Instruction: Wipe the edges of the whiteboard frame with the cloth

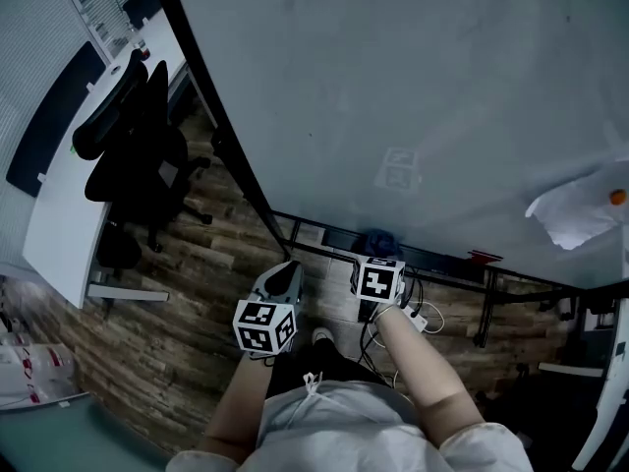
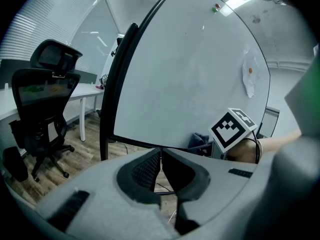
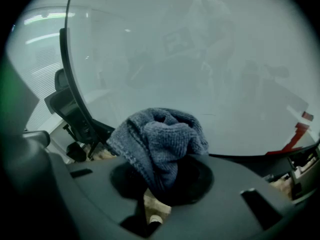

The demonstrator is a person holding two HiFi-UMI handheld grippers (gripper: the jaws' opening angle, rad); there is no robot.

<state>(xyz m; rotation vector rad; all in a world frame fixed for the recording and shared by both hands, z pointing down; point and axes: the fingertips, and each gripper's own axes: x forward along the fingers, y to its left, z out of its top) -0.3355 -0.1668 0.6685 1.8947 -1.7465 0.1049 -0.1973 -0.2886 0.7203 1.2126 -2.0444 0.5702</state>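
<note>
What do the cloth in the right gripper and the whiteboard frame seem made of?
Cloth: blue-grey knitted fabric, matte, with visible ribbed stitches and soft folds. Whiteboard frame: black, smooth strip; likely painted metal or plastic, cannot tell which.

The whiteboard [image 1: 413, 96] filled the upper right of the frame, its dark frame edge [image 1: 219, 131] sweeping from top centre to lower middle. A white sheet [image 1: 575, 212] hung at the right edge. Below centre, the left gripper [image 1: 287, 271] and right gripper [image 1: 378, 262] pointed at the board's bottom rail, with a blue cloth [image 1: 377, 240] bunched at the right one's tip. A black office chair [image 1: 138, 155] stood at left.
</note>
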